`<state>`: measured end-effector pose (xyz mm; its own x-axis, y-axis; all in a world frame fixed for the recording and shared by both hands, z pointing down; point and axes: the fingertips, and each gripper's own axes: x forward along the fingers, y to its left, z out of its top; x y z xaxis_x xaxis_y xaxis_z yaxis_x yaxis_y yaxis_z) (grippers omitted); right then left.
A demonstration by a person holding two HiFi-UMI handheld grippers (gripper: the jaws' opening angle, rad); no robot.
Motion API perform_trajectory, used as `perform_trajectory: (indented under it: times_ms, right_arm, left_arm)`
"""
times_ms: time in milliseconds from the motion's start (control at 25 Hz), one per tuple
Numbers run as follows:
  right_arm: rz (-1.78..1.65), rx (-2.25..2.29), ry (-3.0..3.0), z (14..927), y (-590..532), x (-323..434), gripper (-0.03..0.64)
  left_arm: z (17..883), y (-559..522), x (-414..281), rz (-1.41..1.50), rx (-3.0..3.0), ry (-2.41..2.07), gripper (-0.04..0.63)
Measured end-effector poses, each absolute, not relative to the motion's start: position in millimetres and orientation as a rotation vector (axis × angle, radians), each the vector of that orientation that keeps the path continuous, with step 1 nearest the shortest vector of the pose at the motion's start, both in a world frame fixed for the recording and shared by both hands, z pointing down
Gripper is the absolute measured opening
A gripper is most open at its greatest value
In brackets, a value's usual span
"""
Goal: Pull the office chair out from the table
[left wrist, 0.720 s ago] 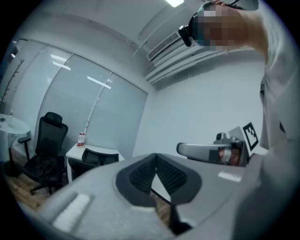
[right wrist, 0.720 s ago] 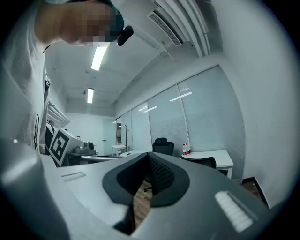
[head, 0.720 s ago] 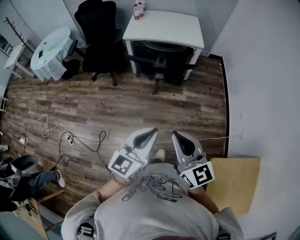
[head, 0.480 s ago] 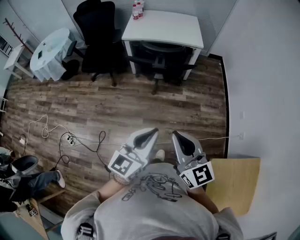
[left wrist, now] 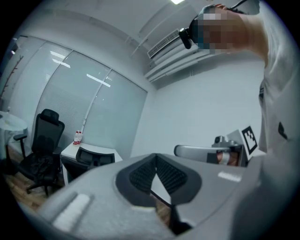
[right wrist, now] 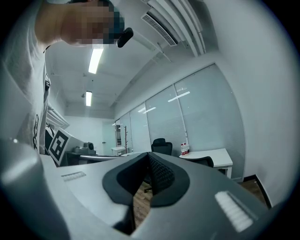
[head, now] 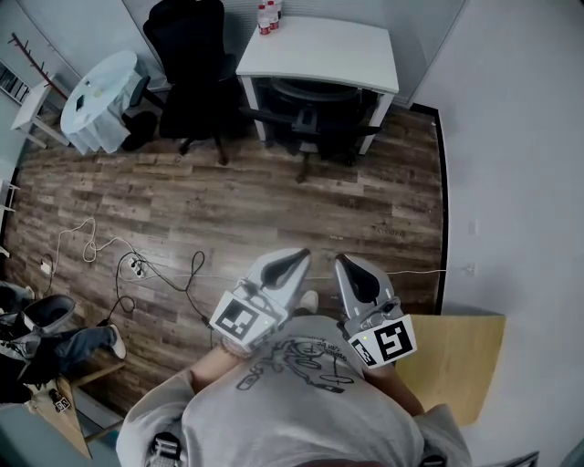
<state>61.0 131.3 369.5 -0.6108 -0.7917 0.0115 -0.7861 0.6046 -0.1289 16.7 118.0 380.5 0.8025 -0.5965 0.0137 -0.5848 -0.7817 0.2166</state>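
The black office chair [head: 315, 114] is tucked under the white table [head: 319, 50] at the far end of the room. In the left gripper view only the chair's backrest [left wrist: 93, 157] shows above the table [left wrist: 91, 149]; the right gripper view shows it beside the table [right wrist: 213, 154]. Both grippers are held close to the person's chest, far from the chair. The left gripper [head: 301, 255] [left wrist: 156, 157] is shut with nothing in it. The right gripper [head: 339, 262] [right wrist: 149, 154] is shut and empty too.
A second black chair [head: 187, 64] stands left of the table, and bottles [head: 267, 16] sit on the table's corner. A round white-covered table [head: 100, 96] is at far left. Cables [head: 137, 269] lie on the wood floor. A wooden board [head: 456, 360] is at right. A seated person's legs [head: 55, 337] are at lower left.
Both grippers keep their place and stay shut. The head view has shifted slightly, and the seated person's legs at lower left have moved a little.
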Motion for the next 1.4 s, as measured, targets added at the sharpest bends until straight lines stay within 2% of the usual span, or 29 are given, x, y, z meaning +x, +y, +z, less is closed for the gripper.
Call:
perform_trajectory:
  times_ms: [360,760,1120,1400]
  right_arm:
    - [-0.152,-1.334,2.807,372,114,100,0.006]
    - [-0.174,-1.308,2.813,382,87,102,0.006]
    - [-0.103,-1.338,2.847,385,12,92,0.006]
    - [-0.027,-1.406,2.890,387,-67,82,0.008]
  left_arm:
    - [387,105,46,-0.064,2.783,-0.953,0.003]
    - [396,74,49,-0.040,2.780,-0.989,0.003]
    - [402,-2,39,-0.019,2.803,-0.976,0.003]
    - [409,-84,19,0.106,2.854,-0.999,0.015]
